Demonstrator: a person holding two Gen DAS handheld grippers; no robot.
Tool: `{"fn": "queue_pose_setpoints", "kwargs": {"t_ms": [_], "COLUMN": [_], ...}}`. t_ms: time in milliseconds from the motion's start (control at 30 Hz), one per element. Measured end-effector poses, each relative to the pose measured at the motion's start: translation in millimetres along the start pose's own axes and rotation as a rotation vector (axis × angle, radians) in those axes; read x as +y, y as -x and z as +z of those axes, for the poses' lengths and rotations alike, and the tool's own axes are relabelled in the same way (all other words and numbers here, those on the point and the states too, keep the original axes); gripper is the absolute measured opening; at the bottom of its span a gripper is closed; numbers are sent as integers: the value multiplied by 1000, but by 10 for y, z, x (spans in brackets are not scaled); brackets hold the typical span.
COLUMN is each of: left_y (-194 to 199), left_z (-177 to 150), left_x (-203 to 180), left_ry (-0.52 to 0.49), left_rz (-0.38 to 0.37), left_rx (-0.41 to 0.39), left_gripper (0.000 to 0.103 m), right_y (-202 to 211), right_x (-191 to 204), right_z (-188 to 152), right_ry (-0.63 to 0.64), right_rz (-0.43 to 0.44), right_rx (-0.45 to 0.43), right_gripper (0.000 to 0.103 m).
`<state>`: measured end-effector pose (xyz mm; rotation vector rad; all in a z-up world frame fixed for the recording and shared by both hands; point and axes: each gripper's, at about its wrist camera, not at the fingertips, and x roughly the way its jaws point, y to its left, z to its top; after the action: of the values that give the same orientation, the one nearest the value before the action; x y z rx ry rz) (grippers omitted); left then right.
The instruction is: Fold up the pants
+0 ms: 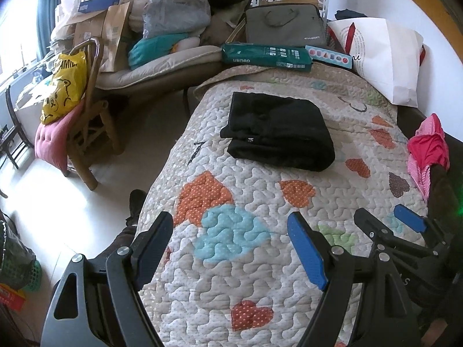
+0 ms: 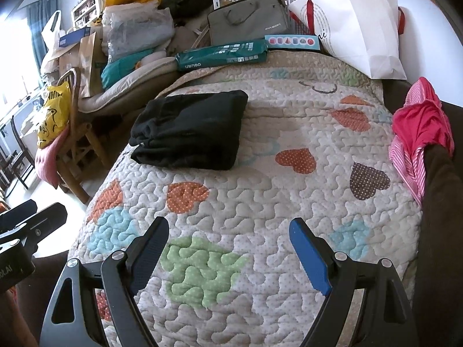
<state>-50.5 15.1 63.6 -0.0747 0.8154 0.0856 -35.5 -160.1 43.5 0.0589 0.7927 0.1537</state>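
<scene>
Presently, black pants (image 1: 279, 133) lie folded into a soft rectangular bundle on the quilted, heart-patterned bedspread (image 1: 260, 260); left gripper (image 1: 231, 245) and right gripper (image 2: 230, 248) fingers spread open, empty.

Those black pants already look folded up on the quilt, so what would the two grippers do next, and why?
Probably nothing more to the black pants: they lie as a compact folded bundle on the quilt. The left gripper and right gripper are both open, empty and well short of them. I would guess the right one reaches next for the pink garment draped at the quilt's right edge.
</scene>
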Motion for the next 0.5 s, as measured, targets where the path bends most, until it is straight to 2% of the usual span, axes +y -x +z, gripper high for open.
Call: {"fn": "queue_pose_setpoints", "kwargs": {"t_ms": [167, 267, 333, 433, 500], "left_y": [44, 165, 305, 586, 757], "left_z": [-25, -26, -14, 34, 64], "left_x": [0, 16, 35, 77, 101], "left_ry": [-8, -7, 1, 39, 63], "left_rz": [19, 48, 89, 186, 243], "left_rx": [-14, -67, -130, -253, -335], "left_gripper": [81, 81, 83, 98, 98], "right_y": [-1, 6, 37, 121, 207], "right_x": [-4, -4, -7, 2, 10], "right_z": [-11, -16, -19, -15, 5], "right_ry": [1, -1, 0, 4, 7], "right_rz": [-1, -1, -1, -2, -2], "right_rx": [1, -5, -19, -52, -86], "right_gripper": [89, 89, 89, 89, 89]}}
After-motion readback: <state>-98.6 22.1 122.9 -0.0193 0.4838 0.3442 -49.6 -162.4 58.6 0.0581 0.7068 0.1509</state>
